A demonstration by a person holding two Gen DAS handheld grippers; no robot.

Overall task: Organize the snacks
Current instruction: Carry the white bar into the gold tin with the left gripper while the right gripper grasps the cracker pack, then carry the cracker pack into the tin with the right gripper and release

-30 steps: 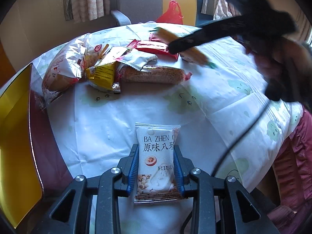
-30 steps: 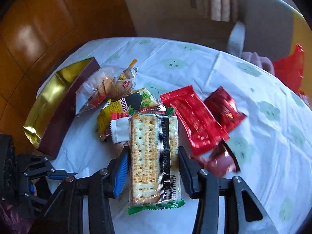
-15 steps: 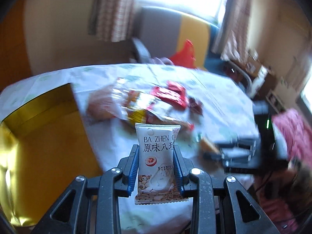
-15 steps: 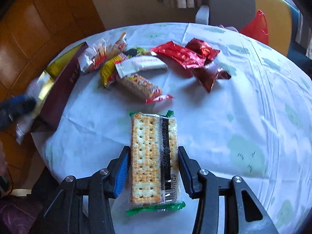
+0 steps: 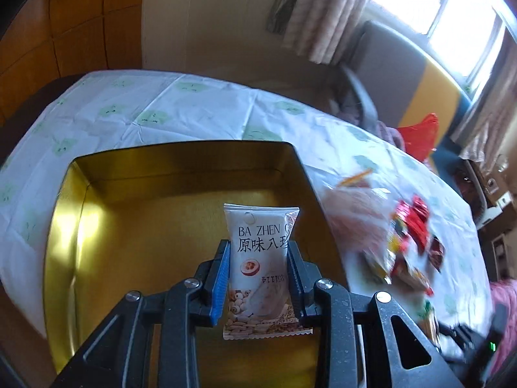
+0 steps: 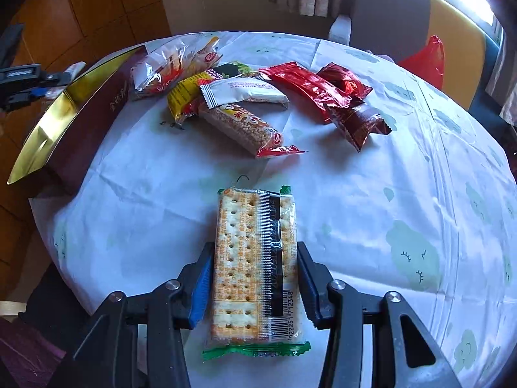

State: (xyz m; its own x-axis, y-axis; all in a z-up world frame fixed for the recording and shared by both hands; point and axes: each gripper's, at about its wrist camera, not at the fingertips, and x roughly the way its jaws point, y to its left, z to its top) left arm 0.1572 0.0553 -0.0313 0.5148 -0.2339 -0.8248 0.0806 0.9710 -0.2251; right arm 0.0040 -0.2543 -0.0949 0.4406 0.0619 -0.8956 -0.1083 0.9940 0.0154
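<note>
My left gripper (image 5: 259,274) is shut on a white snack packet (image 5: 260,258) with black lettering and holds it above the open gold-lined box (image 5: 135,200). My right gripper (image 6: 255,278) is shut on a clear cracker pack (image 6: 255,268) with green ends, held above the white tablecloth. The gold box (image 6: 64,119) also shows in the right wrist view at the table's left edge, with the left gripper (image 6: 35,87) beyond it. A pile of snacks (image 6: 245,103) lies at the far middle of the table.
The pile holds a puffed-rice bar (image 6: 245,126), a white packet (image 6: 242,93), a yellow packet (image 6: 187,93), red wrappers (image 6: 307,87) and a clear bag (image 6: 171,64). A grey and yellow chair (image 6: 404,16) with a red bag (image 6: 426,61) stands behind the round table (image 6: 404,194).
My left gripper has swung left with the white packet, from over the tablecloth to over the gold box. My right gripper has pulled back from the pile with the cracker pack.
</note>
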